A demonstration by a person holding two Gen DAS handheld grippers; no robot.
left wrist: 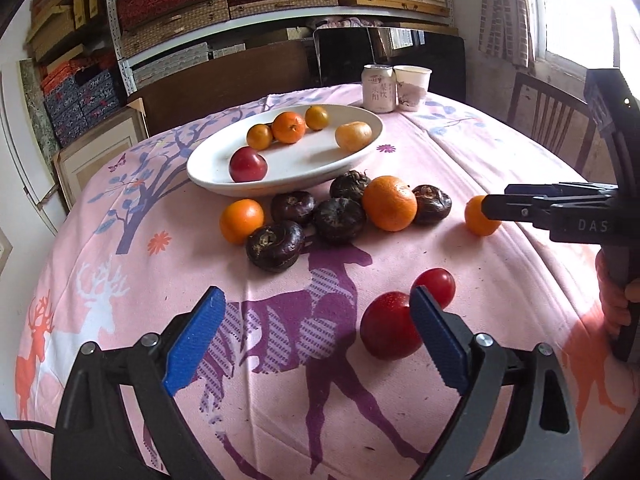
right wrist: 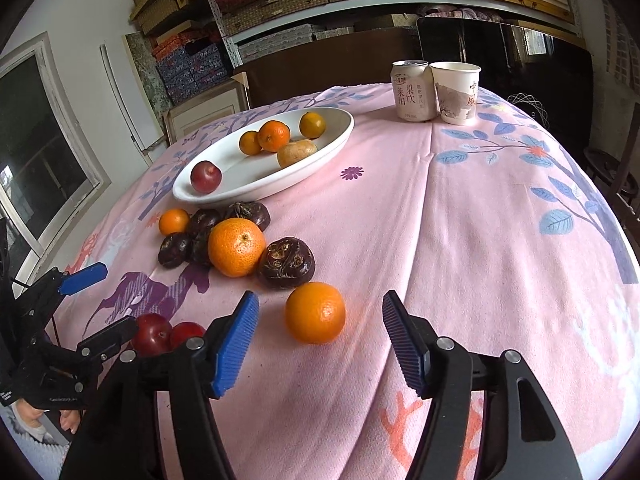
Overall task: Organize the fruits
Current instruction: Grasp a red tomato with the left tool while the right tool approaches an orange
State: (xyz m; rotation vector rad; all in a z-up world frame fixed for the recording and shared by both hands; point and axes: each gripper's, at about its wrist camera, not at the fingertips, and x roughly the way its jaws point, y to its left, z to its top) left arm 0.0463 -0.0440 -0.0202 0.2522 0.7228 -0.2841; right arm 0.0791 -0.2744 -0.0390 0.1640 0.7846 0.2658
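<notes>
Right wrist | right gripper (right wrist: 318, 344) released | orange (right wrist: 315, 313) lies untouched between its pads

A glossy white ceramic-looking dish (left wrist: 224, 178) is lying on matt printed cloth (right wrist: 460, 220). The plums (left wrist: 386, 326) are gleaming smooth (the dark water chestnuts (left wrist: 275, 246) are looking rough), and ribbed blue pads (right wrist: 236, 346) are showing a rubbery finish.

My left gripper's (left wrist: 316, 332) pad hid part of the near plum (left wrist: 386, 326). My right gripper (left wrist: 496, 208) covered one side of a tangerine (left wrist: 476, 216). The tablecloth's (right wrist: 460, 220) near edge was cut off below both views.
</notes>
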